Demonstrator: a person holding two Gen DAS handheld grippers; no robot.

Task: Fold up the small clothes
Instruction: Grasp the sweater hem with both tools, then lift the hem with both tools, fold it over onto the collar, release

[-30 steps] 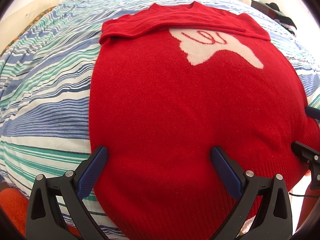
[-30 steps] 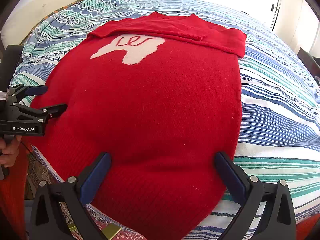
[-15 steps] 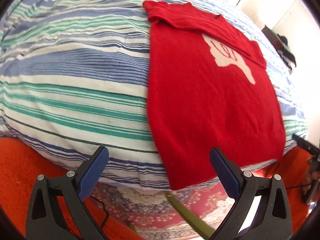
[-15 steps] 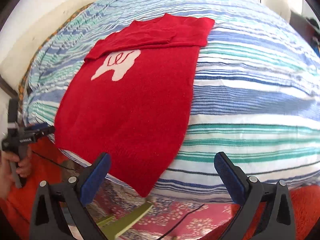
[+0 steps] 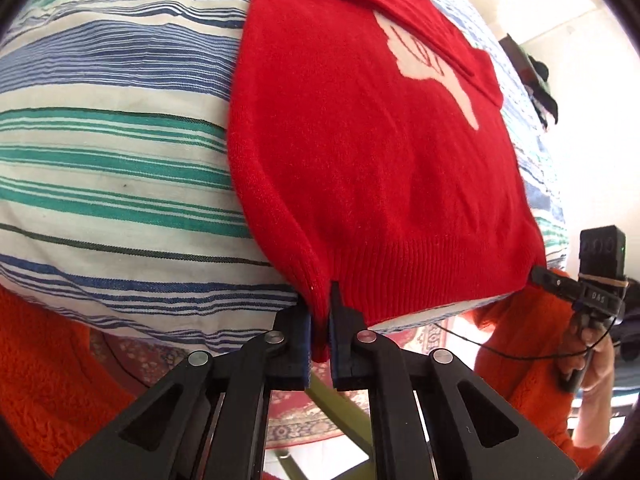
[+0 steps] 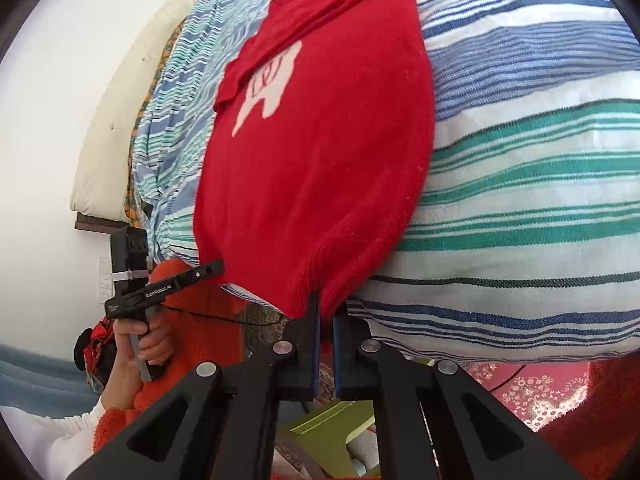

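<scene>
Here, red sweater [image 5: 360, 168] hem in both shut claws, no containers

Striped bed [image 5: 120, 152]; red sweater [image 5: 360, 160] flat on it, hem overhanging edge.

Hem corner of the red sweater [image 5: 360, 152] swallowed between the pads of the left tongs [image 5: 320, 328], hidden there. Same at the other corner, inside the right tongs [image 6: 326, 320]. Collar end cut off by the top edge in both wrist views. White motif [image 5: 424, 60] partly covered by a folded sleeve [image 5: 452, 40], shape unclear. Bed [image 5: 112, 140] cropped by the fisheye rim. Dark heap [image 5: 540, 80] far right too small to tell. Green object [image 6: 332, 436] below mostly behind the tongs.
</scene>
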